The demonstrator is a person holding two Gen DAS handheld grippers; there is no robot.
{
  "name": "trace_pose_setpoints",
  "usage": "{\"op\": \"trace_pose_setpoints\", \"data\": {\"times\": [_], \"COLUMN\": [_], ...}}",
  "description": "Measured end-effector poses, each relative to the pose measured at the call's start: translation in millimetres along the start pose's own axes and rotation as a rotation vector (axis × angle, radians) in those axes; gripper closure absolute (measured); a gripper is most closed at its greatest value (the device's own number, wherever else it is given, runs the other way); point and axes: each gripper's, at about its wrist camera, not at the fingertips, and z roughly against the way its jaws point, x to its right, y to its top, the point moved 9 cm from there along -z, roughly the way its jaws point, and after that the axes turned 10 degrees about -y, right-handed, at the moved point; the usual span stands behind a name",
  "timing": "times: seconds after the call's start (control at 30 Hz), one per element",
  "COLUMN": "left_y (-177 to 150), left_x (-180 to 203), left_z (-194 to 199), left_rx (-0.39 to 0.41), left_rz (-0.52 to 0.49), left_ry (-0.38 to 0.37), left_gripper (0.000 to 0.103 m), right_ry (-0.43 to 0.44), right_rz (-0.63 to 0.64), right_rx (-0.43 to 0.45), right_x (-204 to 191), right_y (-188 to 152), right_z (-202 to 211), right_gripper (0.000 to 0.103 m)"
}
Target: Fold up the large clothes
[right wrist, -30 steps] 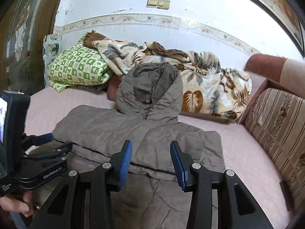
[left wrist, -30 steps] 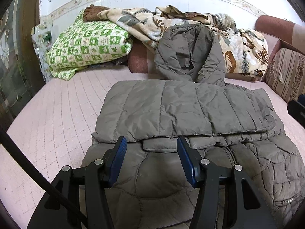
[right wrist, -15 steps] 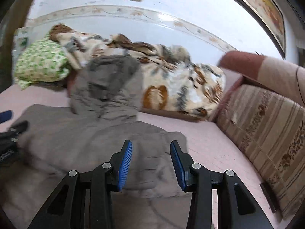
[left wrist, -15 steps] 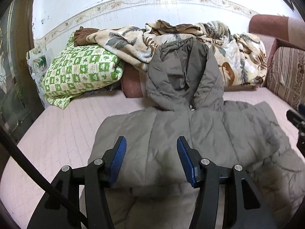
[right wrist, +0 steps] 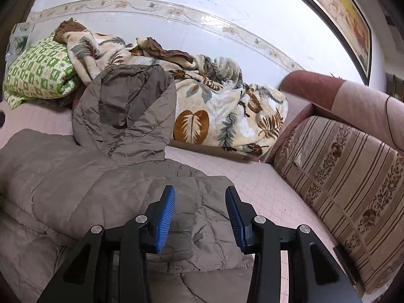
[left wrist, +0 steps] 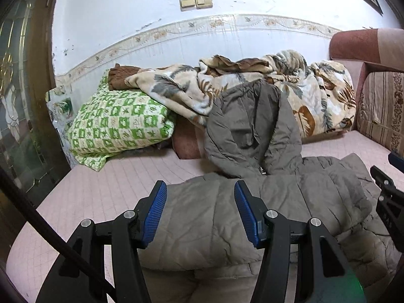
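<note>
A grey-brown quilted hooded jacket (left wrist: pixel 219 222) lies on the pink bed cover (left wrist: pixel 106 189), its sleeves folded across the body and its hood (left wrist: pixel 247 131) leaning up against the bedding behind. My left gripper (left wrist: pixel 199 209) is open and empty above the jacket's left part. My right gripper (right wrist: pixel 199 217) is open and empty above the jacket's (right wrist: pixel 88 181) right edge, where a folded sleeve end (right wrist: pixel 181 222) lies. The right gripper's side shows at the right edge of the left wrist view (left wrist: pixel 388 197).
A green checked pillow (left wrist: pixel 118 126) and a leaf-patterned blanket (left wrist: pixel 315 96) are piled against the back wall. A striped sofa cushion (right wrist: pixel 348 184) and maroon armrest (right wrist: pixel 328 93) border the right side. A dark door frame (left wrist: pixel 25 101) stands at left.
Both grippers have moved forward over the jacket and tilted upward, so the hood and wall fill more of each view. The jacket has not visibly moved. Both stay open.
</note>
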Motion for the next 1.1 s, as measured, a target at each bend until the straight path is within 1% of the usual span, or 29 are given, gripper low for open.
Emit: {"op": "trace_pose_setpoints", "data": {"times": [0.27,0.47,0.53,0.6,0.67,0.73,0.77,0.83,0.9,0.93,0.97,1.0,1.07,1.1], "left_y": [6,7,7,3,-5,-18,-22,-26,-29,-29,-29,-28,-27,-27], "left_x": [-5,-5,-4,-3,-3,-2,-1,-4,-4,-6,-7,-9,-16,-21], "left_z": [10,10,9,7,1,-10,-13,-15,-17,-16,-15,-12,-8,-6], "left_rx": [0.034,0.032,0.031,0.014,-0.018,-0.088,-0.110,-0.128,-0.154,-0.158,-0.161,-0.158,-0.149,-0.146], "left_rz": [-0.001,0.002,0.001,0.005,0.020,0.044,0.051,0.068,0.086,0.094,0.104,0.115,0.139,0.156], "left_ry": [0.029,0.024,0.025,0.012,-0.009,-0.063,-0.075,-0.079,-0.100,-0.107,-0.115,-0.118,-0.118,-0.119], "left_gripper": [0.048,0.048,0.048,0.048,0.045,0.045,0.045,0.045,0.045,0.045,0.043,0.043,0.042,0.042], "right_ry": [-0.019,-0.030,-0.036,-0.031,0.013,0.087,0.129,0.204,0.243,0.289,0.346,0.375,0.402,0.415], "right_rz": [0.016,0.023,0.022,0.021,0.007,-0.018,-0.026,-0.024,-0.046,-0.051,-0.053,-0.060,-0.067,-0.074], "right_rx": [0.034,0.049,0.070,0.077,0.052,0.009,-0.019,-0.071,-0.109,-0.146,-0.186,-0.204,-0.228,-0.240], "right_x": [1,6,10,13,16,21,24,30,38,41,42,46,53,57], "right_y": [4,14,20,22,19,13,9,3,3,4,8,15,33,46], "right_z": [10,20,29,36,39,45,48,59,67,72,79,85,95,101], "right_gripper": [0.058,0.058,0.058,0.058,0.058,0.058,0.058,0.058,0.058,0.057,0.058,0.057,0.057,0.057]}}
